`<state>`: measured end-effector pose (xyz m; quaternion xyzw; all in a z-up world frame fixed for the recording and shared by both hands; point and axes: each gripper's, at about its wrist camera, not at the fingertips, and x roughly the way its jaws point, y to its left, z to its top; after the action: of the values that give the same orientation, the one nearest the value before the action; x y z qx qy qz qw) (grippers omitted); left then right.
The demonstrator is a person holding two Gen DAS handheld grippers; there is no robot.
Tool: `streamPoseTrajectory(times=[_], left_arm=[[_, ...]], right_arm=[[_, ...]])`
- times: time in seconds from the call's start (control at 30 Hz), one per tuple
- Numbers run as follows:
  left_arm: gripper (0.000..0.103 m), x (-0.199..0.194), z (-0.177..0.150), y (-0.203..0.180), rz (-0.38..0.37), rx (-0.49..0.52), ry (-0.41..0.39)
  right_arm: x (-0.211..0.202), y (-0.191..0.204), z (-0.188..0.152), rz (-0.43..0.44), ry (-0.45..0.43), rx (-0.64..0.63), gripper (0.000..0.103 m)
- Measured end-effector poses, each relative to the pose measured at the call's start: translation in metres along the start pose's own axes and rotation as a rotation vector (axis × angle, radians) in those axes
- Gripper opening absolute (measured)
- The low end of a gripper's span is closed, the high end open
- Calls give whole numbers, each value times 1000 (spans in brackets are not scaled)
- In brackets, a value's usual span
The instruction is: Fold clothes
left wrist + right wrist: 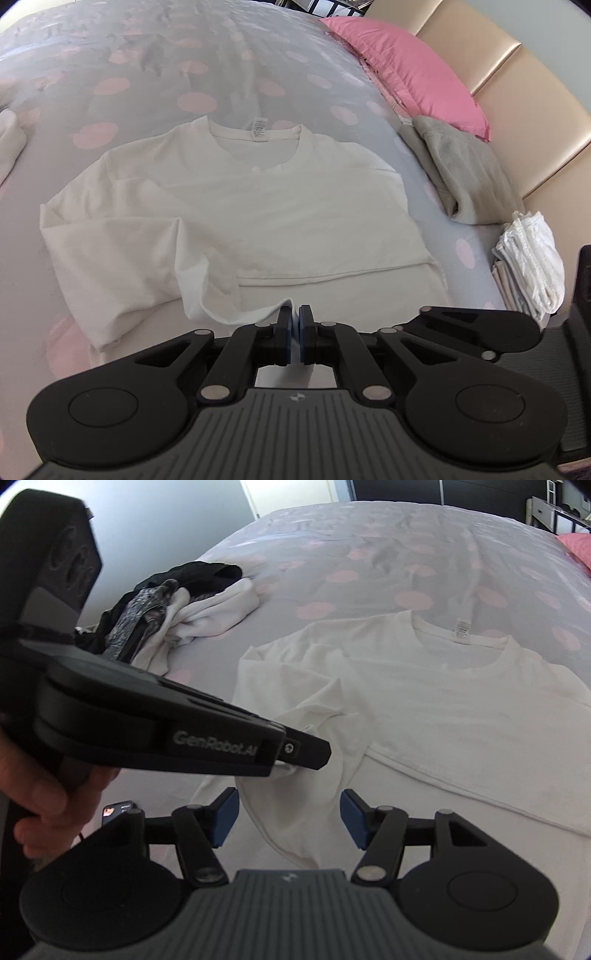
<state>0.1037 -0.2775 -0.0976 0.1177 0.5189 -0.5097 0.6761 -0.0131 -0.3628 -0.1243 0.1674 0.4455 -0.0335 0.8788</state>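
A white T-shirt [258,206] lies flat on the dotted bedspread [207,66], neck label facing up, its near part folded up over the chest. My left gripper [295,314] is shut on the shirt's near edge, and a strip of white cloth rises to its blue pads. Seen from the right wrist, the left gripper [310,755] crosses from the left, held by a hand [55,797], with cloth pinched at its tip. My right gripper [288,812] is open just above the shirt [461,709]. The raised fold lies below the gap between its blue pads [225,816], which do not press on it.
A pink pillow [413,74], a folded grey garment [465,173] and a stack of folded white clothes [532,266] lie along the beige headboard [517,92]. A heap of dark and white clothes [177,605] sits at the bed's far left. A phone [118,808] lies near the bed's edge.
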Motion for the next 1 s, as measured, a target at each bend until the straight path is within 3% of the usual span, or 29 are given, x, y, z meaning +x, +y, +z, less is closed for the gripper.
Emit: streamPoseTrajectory(times=[0.2,0.27,0.37,0.6,0.7,0.73,0.9,1.0], left_arm=[[2,-3,1,-11,-12,19,-18],[2,-4,0,-11,-5,29,-24],[2,-4,-1,-9,-10,28,-28],[2,-6,1,-11,-32,42,-33],[12,-11,2,-11,-14,64,-44],[18,-15,3,-10,1,73,-57],[20,-32,9,17,142,86,-125],[21,-32,10,44,239,71,-123]], right_arm=[[3,-5,0,-45,-17,36,61],[3,-8,0,-71,-26,42,34],[1,-15,1,-88,-26,63,6],[-5,-24,3,-130,-41,75,3],[-8,-29,4,-161,-49,82,2],[-9,-34,5,-169,-50,96,2],[-17,-74,10,-162,-79,222,2],[-24,-106,18,-158,-120,328,2]])
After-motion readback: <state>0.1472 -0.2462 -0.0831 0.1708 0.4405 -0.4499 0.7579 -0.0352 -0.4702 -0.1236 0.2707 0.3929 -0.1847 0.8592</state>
